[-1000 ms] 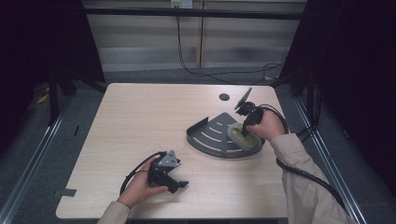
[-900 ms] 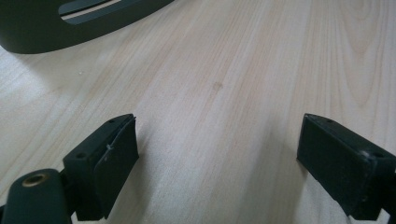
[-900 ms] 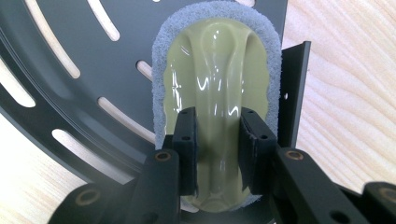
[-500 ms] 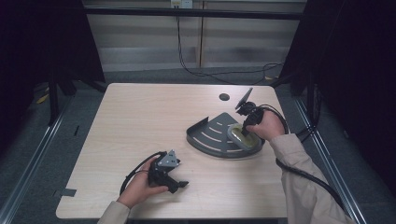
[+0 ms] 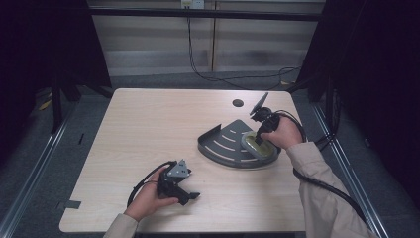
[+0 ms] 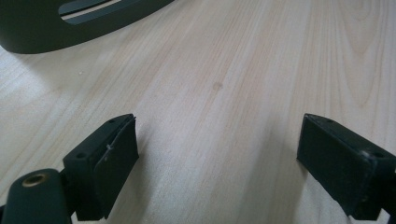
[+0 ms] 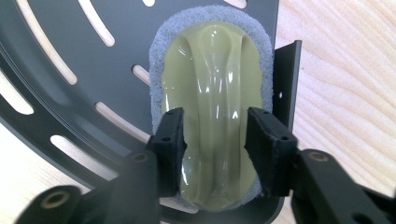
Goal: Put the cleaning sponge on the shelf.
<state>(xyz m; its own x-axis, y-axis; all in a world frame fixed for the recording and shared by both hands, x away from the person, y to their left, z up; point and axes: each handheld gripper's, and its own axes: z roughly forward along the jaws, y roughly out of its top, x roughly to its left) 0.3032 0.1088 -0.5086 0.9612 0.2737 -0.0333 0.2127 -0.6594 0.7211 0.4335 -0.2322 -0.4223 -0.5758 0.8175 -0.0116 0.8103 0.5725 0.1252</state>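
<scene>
An olive-green scrubber (image 7: 212, 70) with a grey scouring pad under it lies flat on a dark grey slotted tray (image 7: 70, 46) at the table's right side. My right gripper (image 7: 214, 135) points down over it. Its jaws have just been opening and now stand either side of the scrubber's raised ridge with a small gap, not pressing. In the high view the right gripper (image 5: 258, 140) sits at the near right end of the tray (image 5: 225, 144), over the scrubber (image 5: 258, 147). My left gripper (image 5: 190, 197) rests on the table near the front edge, its jaws (image 6: 217, 163) wide open over bare wood.
A round hole (image 5: 237, 103) is in the tabletop behind the tray. The tray's raised wall (image 6: 37, 28) lies ahead of the left gripper. A black cable (image 5: 322, 186) trails from the right gripper along the table's right edge. Light wood stretches across the left and middle.
</scene>
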